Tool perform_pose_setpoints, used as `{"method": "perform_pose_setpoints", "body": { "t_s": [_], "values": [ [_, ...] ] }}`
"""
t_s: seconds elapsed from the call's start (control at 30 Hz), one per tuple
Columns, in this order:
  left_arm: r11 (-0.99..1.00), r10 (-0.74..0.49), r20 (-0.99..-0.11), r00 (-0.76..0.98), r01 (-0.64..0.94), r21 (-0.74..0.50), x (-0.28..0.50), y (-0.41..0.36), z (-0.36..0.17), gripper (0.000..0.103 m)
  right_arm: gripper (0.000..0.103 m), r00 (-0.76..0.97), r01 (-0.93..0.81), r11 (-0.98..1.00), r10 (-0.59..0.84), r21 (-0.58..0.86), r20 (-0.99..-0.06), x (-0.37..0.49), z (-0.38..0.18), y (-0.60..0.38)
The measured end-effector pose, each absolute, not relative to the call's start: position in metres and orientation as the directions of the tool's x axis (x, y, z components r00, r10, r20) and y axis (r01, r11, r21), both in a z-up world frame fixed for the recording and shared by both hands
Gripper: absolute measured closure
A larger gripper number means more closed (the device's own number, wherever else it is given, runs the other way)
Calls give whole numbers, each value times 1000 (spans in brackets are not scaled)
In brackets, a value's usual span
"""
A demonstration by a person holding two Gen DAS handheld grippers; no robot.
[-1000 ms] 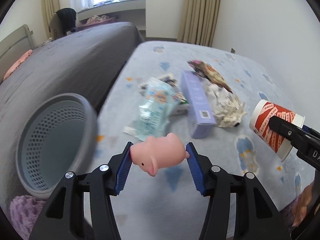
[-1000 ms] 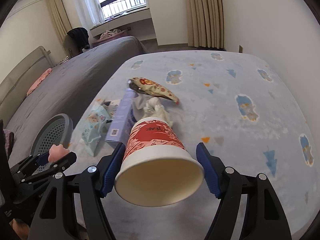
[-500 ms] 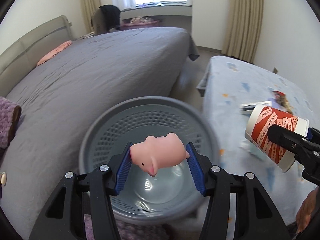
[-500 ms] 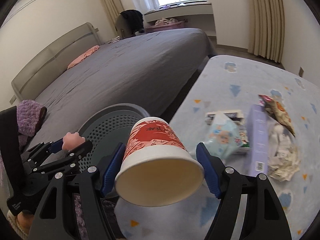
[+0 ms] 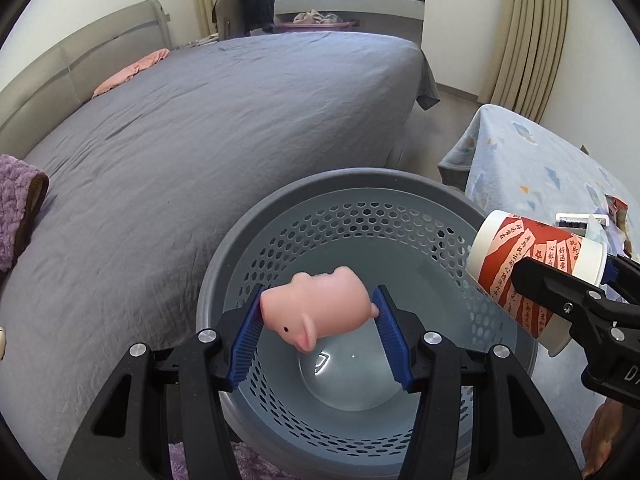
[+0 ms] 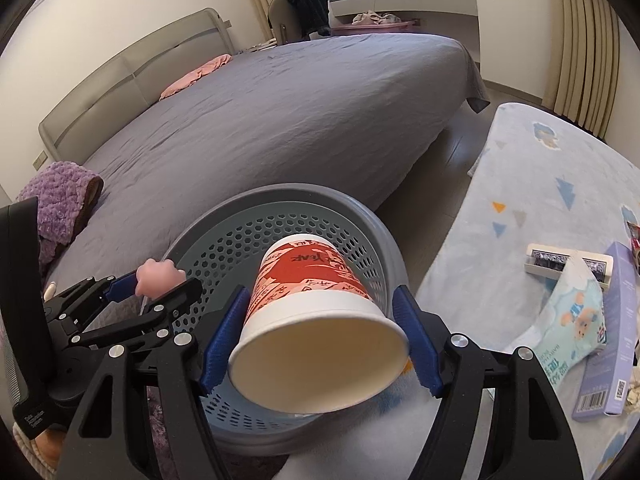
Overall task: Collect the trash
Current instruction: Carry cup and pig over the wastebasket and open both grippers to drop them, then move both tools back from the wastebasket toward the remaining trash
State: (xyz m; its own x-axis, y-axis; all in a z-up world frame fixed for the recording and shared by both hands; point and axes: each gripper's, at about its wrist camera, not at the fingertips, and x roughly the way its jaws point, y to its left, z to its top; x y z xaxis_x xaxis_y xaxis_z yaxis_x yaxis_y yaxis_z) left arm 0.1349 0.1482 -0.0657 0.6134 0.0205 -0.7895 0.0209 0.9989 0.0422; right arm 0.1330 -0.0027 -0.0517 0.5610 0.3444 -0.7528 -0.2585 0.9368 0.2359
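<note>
Left wrist view: the left tool (image 5: 320, 320) hangs over the open mouth of the grey basket (image 5: 304, 200), well inside its rim. A pink pig toy (image 5: 318, 312) sits between the blue pads; the jaws are opening, and both pads touch the toy's ends. The basket floor below the toy is bare. The basket's far rim lies close to the edge of the grey bed (image 5: 200, 120). At the basket's right rim the right tool (image 5: 576, 300) holds a red and white paper cup (image 5: 532, 264), with the cup's base poking over that rim.

Right wrist view: the right tool (image 6: 320, 332) stands fairly wide, its pads pressed on the sides of the paper cup (image 6: 312, 312), whose open mouth faces the camera. The cup sits over the basket (image 6: 280, 200), inside its right rim. The left tool (image 6: 160, 284) with the toy (image 6: 158, 276) is over the basket's left rim. Right of the basket, beyond a strip of floor, the patterned tabletop (image 6: 540, 200) carries a wipes pack (image 6: 576, 312) and a purple box (image 6: 616, 332).
</note>
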Motion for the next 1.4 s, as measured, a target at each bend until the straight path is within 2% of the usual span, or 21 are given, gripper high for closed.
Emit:
{"method": "perform_pose_setpoints", "body": {
  "t_s": [0.03,0.1,0.13,1.4],
  "values": [
    [999,19,-788,615,20,40,135,149,-66,36,32,563,-259,938,341,231,-753,134,-52,-2],
    [999,21,-780,626,16,40,132,151,-65,29,32,565,-260,940,333,220,-755,135,-53,0],
    [999,22,-778,627,14,39,131,152,-65,28,32,567,-259,941,330,217,-755,134,-53,1],
    [998,60,-775,629,-54,33,111,162,-59,26,32,596,-215,955,294,205,-747,114,-42,-10]
  ]
}}
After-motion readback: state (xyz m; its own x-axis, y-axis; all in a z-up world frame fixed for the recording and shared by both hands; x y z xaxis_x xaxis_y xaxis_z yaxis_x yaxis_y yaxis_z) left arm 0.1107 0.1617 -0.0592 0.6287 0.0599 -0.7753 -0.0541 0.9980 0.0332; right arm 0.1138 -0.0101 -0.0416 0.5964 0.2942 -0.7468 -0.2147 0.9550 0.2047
